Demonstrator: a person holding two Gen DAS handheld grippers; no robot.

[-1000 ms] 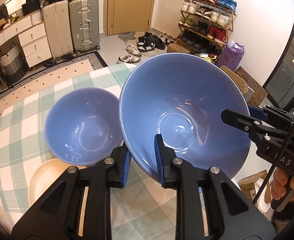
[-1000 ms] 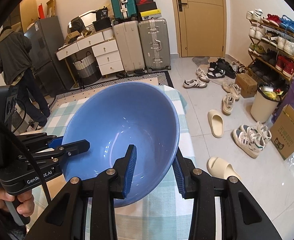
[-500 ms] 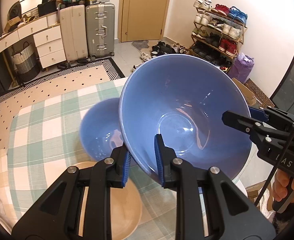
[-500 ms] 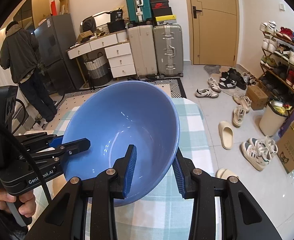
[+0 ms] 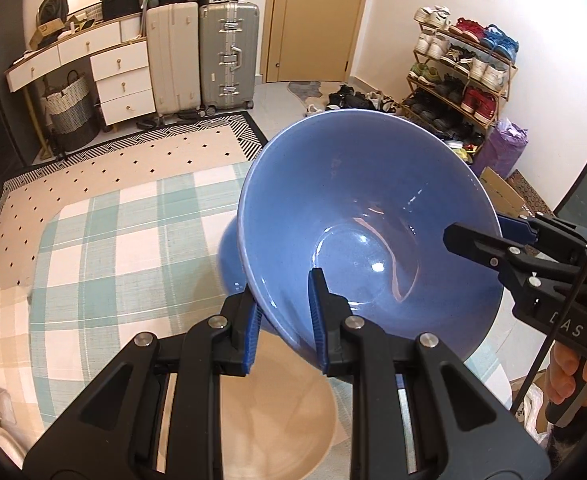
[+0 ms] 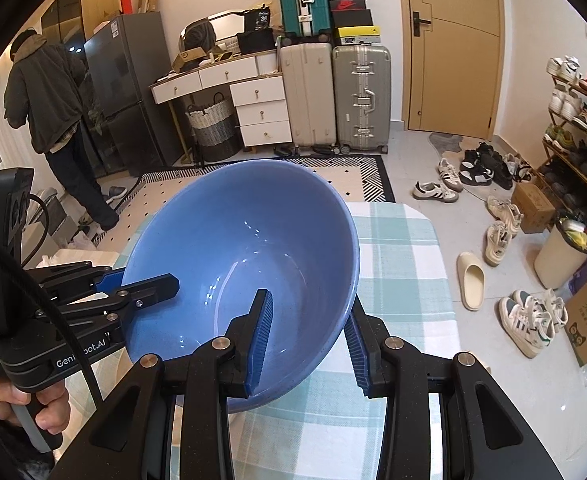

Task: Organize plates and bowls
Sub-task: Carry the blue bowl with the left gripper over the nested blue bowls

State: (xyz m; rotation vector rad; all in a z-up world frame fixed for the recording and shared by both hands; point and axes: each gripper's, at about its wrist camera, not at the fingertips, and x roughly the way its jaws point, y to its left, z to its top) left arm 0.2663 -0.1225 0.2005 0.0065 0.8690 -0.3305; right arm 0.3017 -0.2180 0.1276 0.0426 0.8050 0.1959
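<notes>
Currently: big blue bowl [image 5: 373,216], tilted, rim clamped by L tongs [image 5: 283,312] & R tongs [image 6: 307,338]; smaller blue bowl [image 5: 229,264] + tan plate [image 5: 277,408] beneath, on checked tabletop [image 5: 125,240]

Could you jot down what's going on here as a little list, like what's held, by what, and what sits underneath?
Held item: large blue bowl, lifted and tilted
Left hand-held gripper: clamped on the bowl's near rim
Right hand-held gripper: clamped on the opposite rim
Underneath: smaller blue bowl, mostly hidden, and a beige plate
Surface: table with a green checked cloth
</notes>
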